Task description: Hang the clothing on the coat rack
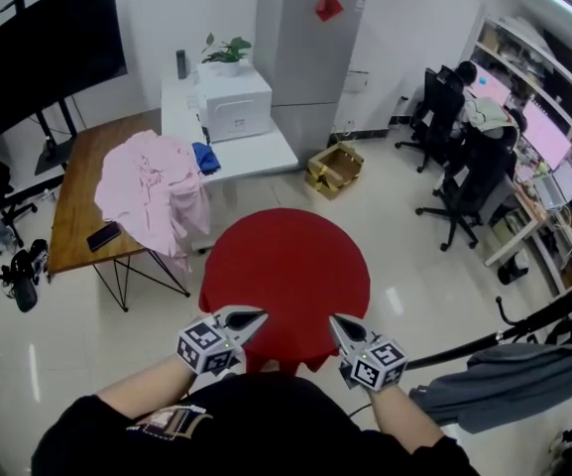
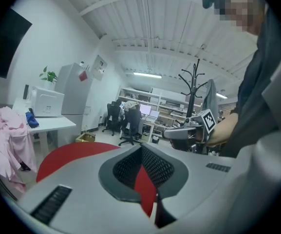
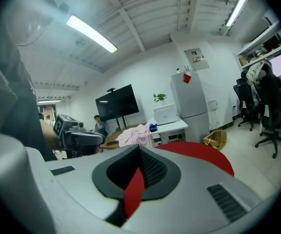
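Note:
A pink garment (image 1: pixel 152 191) lies crumpled on the wooden table (image 1: pixel 77 201) at the far left; it also shows in the left gripper view (image 2: pixel 4 130) and the right gripper view (image 3: pixel 135 134). The black coat rack (image 1: pixel 548 313) stands at my lower right, with a grey garment (image 1: pixel 509 385) hanging on it; the rack's top (image 2: pixel 195 82) appears in the left gripper view. My left gripper (image 1: pixel 258 315) and right gripper (image 1: pixel 333 321) are both shut and empty. They are held close to my body at the near edge of a red round table (image 1: pixel 286 261).
Behind the red table stand a white table (image 1: pixel 251 152) with a white box (image 1: pixel 234 102), a grey fridge (image 1: pixel 310 53) and a cardboard box (image 1: pixel 333 167). People sit on office chairs (image 1: pixel 464 181) at desks on the right. A large black screen (image 1: pixel 38 48) stands at the left.

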Action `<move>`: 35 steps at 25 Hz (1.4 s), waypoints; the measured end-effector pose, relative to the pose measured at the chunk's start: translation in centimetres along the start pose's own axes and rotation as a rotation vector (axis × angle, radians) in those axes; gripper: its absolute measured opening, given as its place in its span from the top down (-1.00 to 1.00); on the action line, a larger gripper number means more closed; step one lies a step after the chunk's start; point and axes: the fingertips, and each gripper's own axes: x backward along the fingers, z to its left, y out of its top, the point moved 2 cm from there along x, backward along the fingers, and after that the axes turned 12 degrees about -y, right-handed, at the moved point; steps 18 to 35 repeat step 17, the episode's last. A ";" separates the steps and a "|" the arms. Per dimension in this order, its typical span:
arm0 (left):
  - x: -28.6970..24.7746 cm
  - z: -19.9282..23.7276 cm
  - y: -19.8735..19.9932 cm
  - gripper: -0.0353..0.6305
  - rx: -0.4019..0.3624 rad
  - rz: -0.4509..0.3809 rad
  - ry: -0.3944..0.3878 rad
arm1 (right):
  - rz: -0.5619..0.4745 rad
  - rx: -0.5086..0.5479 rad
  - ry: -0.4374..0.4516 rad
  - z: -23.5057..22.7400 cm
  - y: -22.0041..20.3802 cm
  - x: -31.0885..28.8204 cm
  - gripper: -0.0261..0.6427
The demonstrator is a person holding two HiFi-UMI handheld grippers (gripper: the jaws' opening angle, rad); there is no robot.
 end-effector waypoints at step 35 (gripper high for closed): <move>-0.7 -0.7 0.9 0.89 -0.010 -0.021 -0.044 | 0.013 0.043 0.003 0.1 0.2 1.1 0.92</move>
